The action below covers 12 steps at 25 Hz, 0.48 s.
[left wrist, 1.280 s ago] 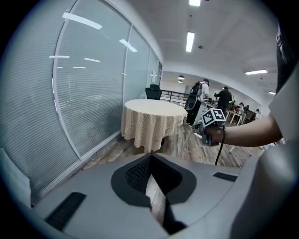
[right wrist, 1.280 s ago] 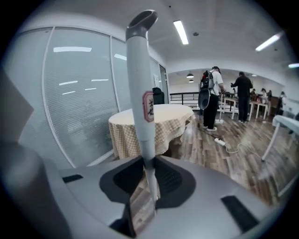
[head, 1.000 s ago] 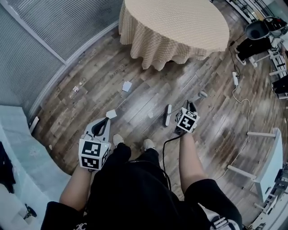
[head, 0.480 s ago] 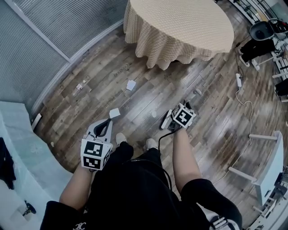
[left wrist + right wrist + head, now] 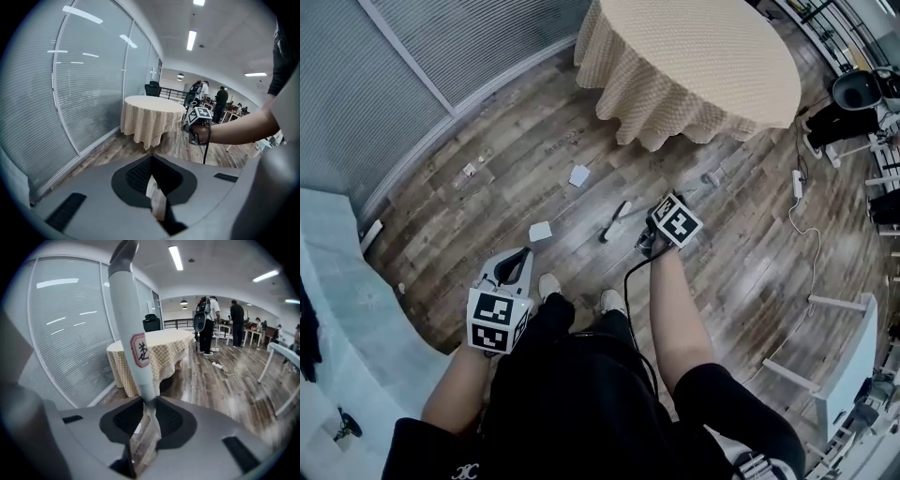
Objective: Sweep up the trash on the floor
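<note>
Trash scraps (image 5: 541, 231) lie on the wooden floor (image 5: 741, 272) near the cloth-covered round table (image 5: 694, 56). The right hand-held gripper (image 5: 150, 416) clamps the broom handle (image 5: 131, 324), setting the broom head (image 5: 614, 221) down near the table, likely ready to sweep. The left hand-held gripper (image 5: 157, 199), jaws together and empty, hangs aside.

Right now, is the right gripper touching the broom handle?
Touching. The right gripper view shows the right gripper with its jaws closed on the broom handle.

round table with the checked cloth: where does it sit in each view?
Head view: table, top, right of centre.
Left gripper view: table, centre of frame.
Right gripper view: table, centre, partly behind the handle.
Shared landmark: glass wall, left of the table in all three.
</note>
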### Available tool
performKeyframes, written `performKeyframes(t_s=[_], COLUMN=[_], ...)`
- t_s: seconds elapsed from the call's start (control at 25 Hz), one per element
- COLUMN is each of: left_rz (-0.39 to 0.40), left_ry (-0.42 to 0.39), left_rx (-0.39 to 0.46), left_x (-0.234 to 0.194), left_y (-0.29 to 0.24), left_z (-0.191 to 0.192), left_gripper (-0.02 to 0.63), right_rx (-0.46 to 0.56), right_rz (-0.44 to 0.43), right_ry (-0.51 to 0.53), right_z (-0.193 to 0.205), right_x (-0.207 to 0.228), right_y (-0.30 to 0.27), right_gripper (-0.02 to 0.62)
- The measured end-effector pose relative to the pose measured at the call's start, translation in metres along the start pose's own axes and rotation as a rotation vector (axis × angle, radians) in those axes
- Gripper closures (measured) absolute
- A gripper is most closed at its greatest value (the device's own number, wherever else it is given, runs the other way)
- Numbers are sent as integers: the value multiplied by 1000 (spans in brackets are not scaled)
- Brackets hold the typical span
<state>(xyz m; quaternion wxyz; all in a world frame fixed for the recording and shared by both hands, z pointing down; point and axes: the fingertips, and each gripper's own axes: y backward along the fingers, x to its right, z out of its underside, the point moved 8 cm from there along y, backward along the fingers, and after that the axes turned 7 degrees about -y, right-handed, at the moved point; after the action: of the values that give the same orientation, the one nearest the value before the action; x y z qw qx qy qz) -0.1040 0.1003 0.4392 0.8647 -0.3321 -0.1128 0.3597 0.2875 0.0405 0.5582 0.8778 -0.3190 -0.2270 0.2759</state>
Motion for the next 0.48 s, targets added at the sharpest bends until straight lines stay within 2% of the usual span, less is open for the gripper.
performKeyframes(t_s=[0.28,0.48], left_rz=[11,12], left_ry=[49,78], left_rx=[20,23], left_x=[-22,-40], left_y=[0,4], left_z=[14,28], left_gripper=[607,609], right_rx=[3,-15], right_rz=[-28,-107], right_ry=[-67,-27], right_z=[-7,-4], right_x=[-33,-72], right_y=[-7,4], right_gripper=[505,506])
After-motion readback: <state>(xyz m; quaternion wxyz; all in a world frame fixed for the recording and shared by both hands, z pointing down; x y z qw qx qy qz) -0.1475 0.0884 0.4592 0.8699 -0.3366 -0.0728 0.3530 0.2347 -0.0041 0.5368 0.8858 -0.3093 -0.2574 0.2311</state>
